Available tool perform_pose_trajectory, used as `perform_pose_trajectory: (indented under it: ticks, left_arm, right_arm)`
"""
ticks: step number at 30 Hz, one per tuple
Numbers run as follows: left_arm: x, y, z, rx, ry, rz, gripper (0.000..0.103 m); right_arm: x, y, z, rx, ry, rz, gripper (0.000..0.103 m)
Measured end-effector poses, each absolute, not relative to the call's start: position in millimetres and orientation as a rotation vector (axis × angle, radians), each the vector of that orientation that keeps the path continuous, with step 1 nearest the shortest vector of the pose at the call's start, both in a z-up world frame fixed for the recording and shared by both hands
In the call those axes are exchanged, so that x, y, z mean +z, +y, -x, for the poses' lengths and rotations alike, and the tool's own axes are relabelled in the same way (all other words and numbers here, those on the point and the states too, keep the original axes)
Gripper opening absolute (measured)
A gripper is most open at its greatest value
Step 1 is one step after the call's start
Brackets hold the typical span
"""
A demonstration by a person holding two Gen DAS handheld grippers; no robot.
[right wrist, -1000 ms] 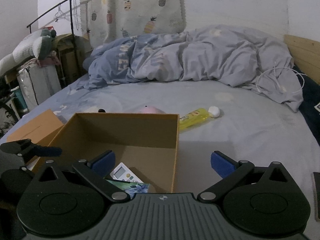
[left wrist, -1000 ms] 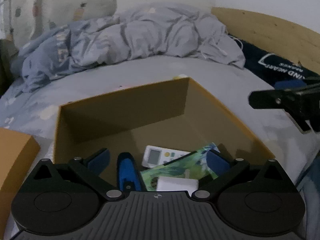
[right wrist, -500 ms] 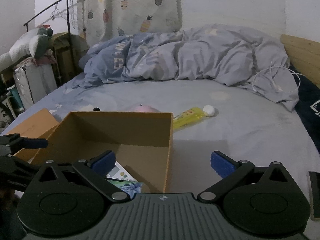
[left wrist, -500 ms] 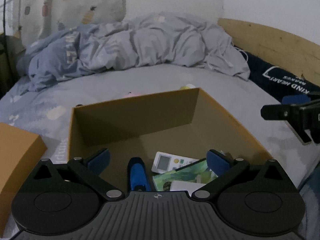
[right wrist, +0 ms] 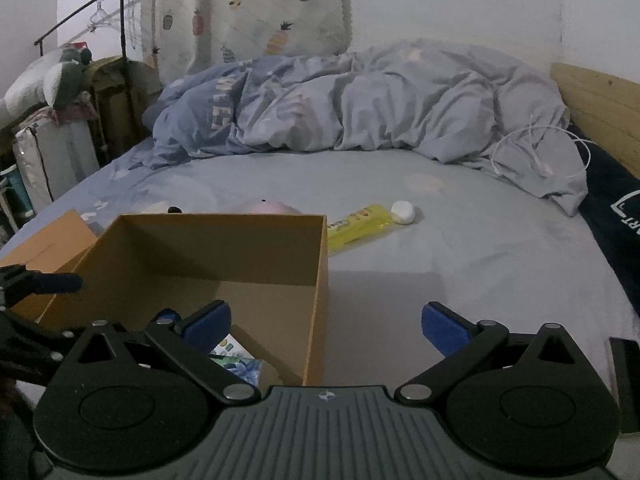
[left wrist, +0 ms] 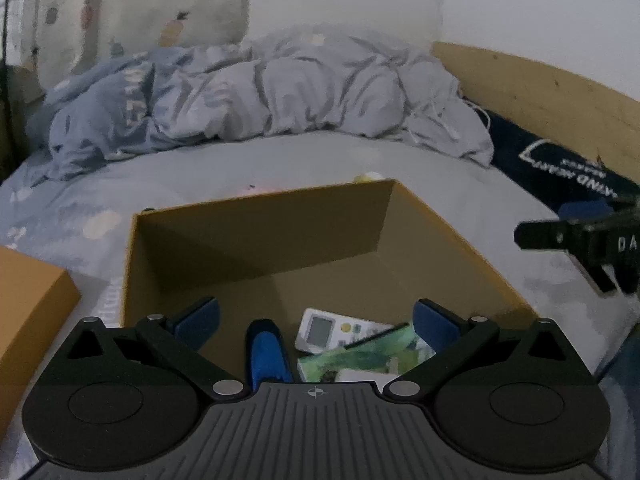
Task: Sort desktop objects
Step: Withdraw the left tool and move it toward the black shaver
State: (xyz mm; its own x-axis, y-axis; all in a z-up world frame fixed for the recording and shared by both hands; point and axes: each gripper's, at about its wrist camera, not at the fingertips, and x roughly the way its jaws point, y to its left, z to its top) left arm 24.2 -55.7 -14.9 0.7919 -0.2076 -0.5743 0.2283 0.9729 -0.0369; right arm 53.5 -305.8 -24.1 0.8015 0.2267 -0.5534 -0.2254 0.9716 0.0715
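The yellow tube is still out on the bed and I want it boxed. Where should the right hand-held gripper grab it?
Grip the yellow tube across its flat mid-body, coming from above. It lies flat, and its near end runs behind the cardboard box, so keep toward the white cap.

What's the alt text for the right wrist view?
The open right gripper hovers empty over a grey-blue bed sheet, its left finger above the near corner of an open cardboard box. Beyond the box lie a yellow tube with a white cap, and a partly hidden pink object. A rumpled duvet fills the back.
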Motion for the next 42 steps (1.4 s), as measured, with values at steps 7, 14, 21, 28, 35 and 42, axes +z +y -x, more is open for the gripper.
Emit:
perform_pose_trajectory:
  ticks: [7, 14, 21, 28, 35, 42]
  left_arm:
    - [-3.5, -27.1, -34.2, -0.152, 0.601, 0.066, 0.103]
    - [4.5, 6.7, -45.3, -0.063, 0.591, 0.175, 0.103]
    - [4.6, 32.7, -58.6, -0.011, 0.606, 0.228, 0.103]
    - [-0.4, 33.5, -67.2, -0.012, 0.631, 0.191, 0.103]
    - [-3.8, 33.8, -75.3, -0.029, 0.647, 0.172, 0.103]
    - [3.1, 47.6, -92.4, 0.003, 0.645, 0.187, 0.103]
  right_arm:
    - [-22.3, -305.0, -50.9, 0.240, 0.576, -0.012, 0.103]
    - [-18.3, -306.2, -49.3, 0.250, 0.550, -0.030, 0.103]
    - [-14.1, -308.7, -49.7, 0.267, 0.535, -0.059, 0.103]
    - [-19.8, -301.9, -61.7, 0.302, 0.603, -0.095, 0.103]
    - [-25.0, -289.7, -77.7, 0.298, 0.659, -0.092, 0.103]
    - [-24.6, -279.1, -93.5, 0.298, 0.681, -0.084, 0.103]
